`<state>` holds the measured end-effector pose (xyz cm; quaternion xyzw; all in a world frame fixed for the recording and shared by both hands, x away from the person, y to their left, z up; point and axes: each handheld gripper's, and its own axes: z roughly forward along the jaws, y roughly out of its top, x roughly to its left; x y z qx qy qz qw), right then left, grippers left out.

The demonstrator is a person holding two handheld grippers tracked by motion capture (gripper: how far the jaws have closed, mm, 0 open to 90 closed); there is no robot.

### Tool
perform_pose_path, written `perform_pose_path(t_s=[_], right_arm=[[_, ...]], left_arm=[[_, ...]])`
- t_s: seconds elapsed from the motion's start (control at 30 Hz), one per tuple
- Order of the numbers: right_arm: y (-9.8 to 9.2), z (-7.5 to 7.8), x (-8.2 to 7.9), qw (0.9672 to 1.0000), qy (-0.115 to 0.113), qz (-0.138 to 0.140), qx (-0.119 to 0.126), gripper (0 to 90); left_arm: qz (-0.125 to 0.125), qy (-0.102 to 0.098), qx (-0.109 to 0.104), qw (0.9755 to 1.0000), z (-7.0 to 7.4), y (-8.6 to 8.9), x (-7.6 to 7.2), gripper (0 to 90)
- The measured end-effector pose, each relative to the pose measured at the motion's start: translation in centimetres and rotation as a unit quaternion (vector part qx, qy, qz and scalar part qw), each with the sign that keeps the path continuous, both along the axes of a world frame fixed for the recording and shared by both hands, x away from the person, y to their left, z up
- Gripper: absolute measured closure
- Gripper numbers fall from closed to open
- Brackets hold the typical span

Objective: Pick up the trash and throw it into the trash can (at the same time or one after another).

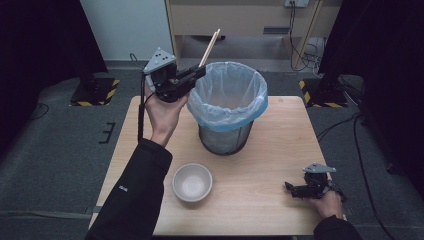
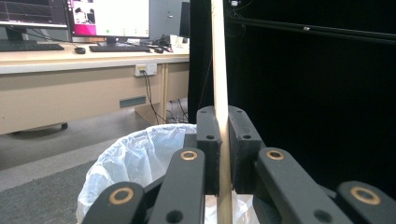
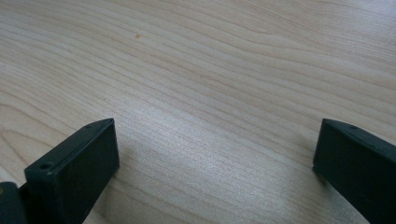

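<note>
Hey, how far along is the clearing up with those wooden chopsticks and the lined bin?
Already done: the pale wooden chopsticks are off the table, clamped upright in the left gripper. In hand: that gripper holds them at the near rim of the mesh bin with the blue-white liner. Left: release them inside. The white bowl sits untouched; the right gripper rests open on the wooden table.

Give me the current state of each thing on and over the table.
Left gripper: shut on the chopsticks, raised beside the bin's rim.
Chopsticks: held, tilted, sticking up above the gripper.
Bin: upright on the table, lined with a bag.
Bowl: upright, looks empty.
Right gripper: open, holding nothing, low on the table.
</note>
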<state>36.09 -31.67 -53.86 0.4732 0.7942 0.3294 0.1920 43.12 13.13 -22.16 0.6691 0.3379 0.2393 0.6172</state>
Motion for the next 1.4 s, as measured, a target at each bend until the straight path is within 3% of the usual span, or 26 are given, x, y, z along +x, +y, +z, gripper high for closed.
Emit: perform_pose_path(t_s=[0.53,1.1,1.4], right_arm=[[0.0,0.0,0.0,1.0,0.0,0.0,0.0,0.3],[0.0,0.0,0.0,1.0,0.0,0.0,0.0,0.4],[0.0,0.0,0.0,1.0,0.0,0.001,0.0,0.3]], left_arm=[[0.003,0.005,0.007,1.0,0.4,-1.7,2.1,84.3],[0.003,0.0,0.008,1.0,0.2,-3.1,4.1,84.2],[0.003,0.006,0.01,0.9999,-0.2,-4.2,5.3,84.2]])
